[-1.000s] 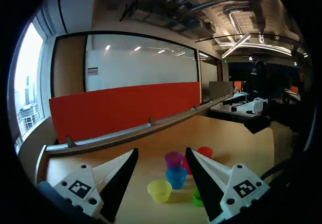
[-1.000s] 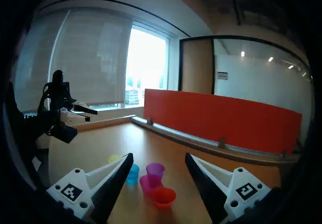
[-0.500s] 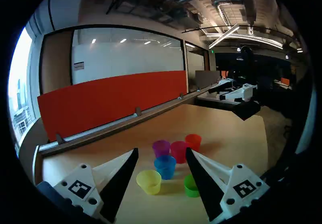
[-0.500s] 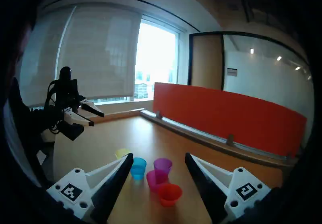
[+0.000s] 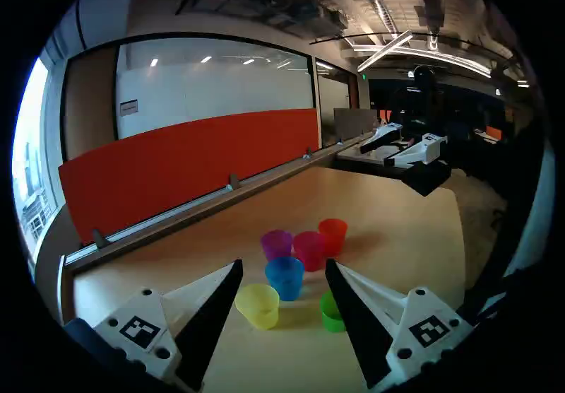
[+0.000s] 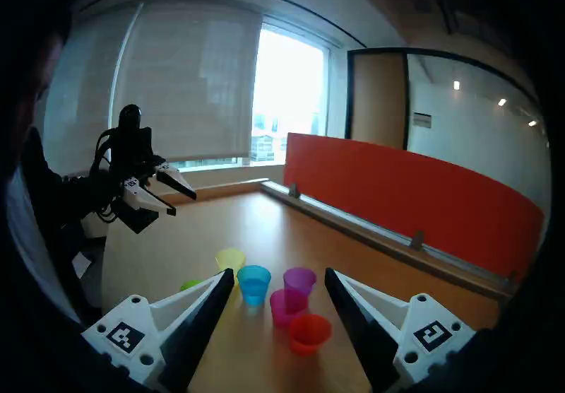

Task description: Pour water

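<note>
We hold the left hand-held gripper (image 5: 282, 263) over the bench (image 5: 402, 230), its fingers spread wide with nothing pinched. Clustered just ahead of its tips stand the blue cup (image 5: 284, 278) between the fingers, the yellow cup (image 5: 258, 305) by the left finger, and the green cup (image 5: 330, 312) partly behind the right finger. Beyond them are the purple cup (image 5: 276, 244), pink cup (image 5: 309, 249) and red cup (image 5: 332, 235). The right hand-held gripper (image 6: 277, 273) is likewise spread and empty, with the blue, purple, pink and red cups just ahead between its fingers.
</note>
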A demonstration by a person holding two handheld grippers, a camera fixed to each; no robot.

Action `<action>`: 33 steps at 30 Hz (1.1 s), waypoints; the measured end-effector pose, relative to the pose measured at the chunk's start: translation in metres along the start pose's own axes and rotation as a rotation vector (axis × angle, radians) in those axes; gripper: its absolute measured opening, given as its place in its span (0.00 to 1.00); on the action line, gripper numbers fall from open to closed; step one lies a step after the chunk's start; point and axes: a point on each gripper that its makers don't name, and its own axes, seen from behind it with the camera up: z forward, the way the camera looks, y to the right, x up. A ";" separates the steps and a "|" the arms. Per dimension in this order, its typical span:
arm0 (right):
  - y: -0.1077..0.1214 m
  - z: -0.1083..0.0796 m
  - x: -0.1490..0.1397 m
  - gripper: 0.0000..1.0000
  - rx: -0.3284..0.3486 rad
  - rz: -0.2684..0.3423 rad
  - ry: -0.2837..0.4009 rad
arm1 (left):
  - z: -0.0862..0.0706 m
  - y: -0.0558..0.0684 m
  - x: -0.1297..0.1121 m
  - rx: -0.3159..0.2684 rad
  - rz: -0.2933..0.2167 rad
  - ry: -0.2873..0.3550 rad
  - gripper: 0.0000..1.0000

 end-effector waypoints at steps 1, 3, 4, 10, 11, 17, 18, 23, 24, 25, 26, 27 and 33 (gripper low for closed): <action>-0.001 0.000 -0.001 1.00 0.004 -0.003 -0.004 | 0.000 0.001 -0.001 -0.003 0.003 -0.004 0.86; -0.002 0.001 -0.003 1.00 0.010 -0.007 -0.010 | 0.001 0.003 -0.003 -0.011 0.009 -0.011 0.86; -0.003 0.001 -0.004 1.00 0.012 -0.008 -0.012 | 0.002 0.004 -0.004 -0.016 0.012 -0.015 0.86; -0.002 0.003 -0.003 1.00 0.018 -0.008 -0.020 | 0.006 0.011 -0.013 -0.046 0.021 -0.045 0.86; -0.002 0.003 -0.002 1.00 0.019 -0.009 -0.020 | 0.007 0.012 -0.015 -0.052 0.022 -0.049 0.86; -0.002 0.005 -0.004 1.00 0.021 -0.016 -0.028 | 0.011 0.027 -0.027 -0.104 0.031 -0.077 0.86; -0.002 0.006 -0.005 1.00 0.020 -0.018 -0.030 | 0.011 0.028 -0.029 -0.109 0.035 -0.083 0.86; -0.002 0.008 -0.008 1.00 0.022 -0.024 -0.039 | 0.015 0.032 -0.042 -0.118 0.052 -0.117 0.86; -0.002 0.008 -0.009 1.00 0.022 -0.025 -0.041 | 0.016 0.034 -0.045 -0.123 0.057 -0.126 0.86; -0.002 0.009 -0.010 0.99 0.022 -0.026 -0.043 | 0.017 0.036 -0.048 -0.129 0.061 -0.134 0.86; -0.002 0.010 -0.011 1.00 0.022 -0.027 -0.044 | 0.018 0.038 -0.050 -0.135 0.065 -0.142 0.86; -0.002 0.010 -0.012 1.00 0.022 -0.028 -0.046 | 0.018 0.041 -0.053 -0.144 0.069 -0.151 0.86; -0.001 0.013 -0.015 1.00 0.022 -0.032 -0.054 | 0.024 0.055 -0.070 -0.189 0.086 -0.196 0.86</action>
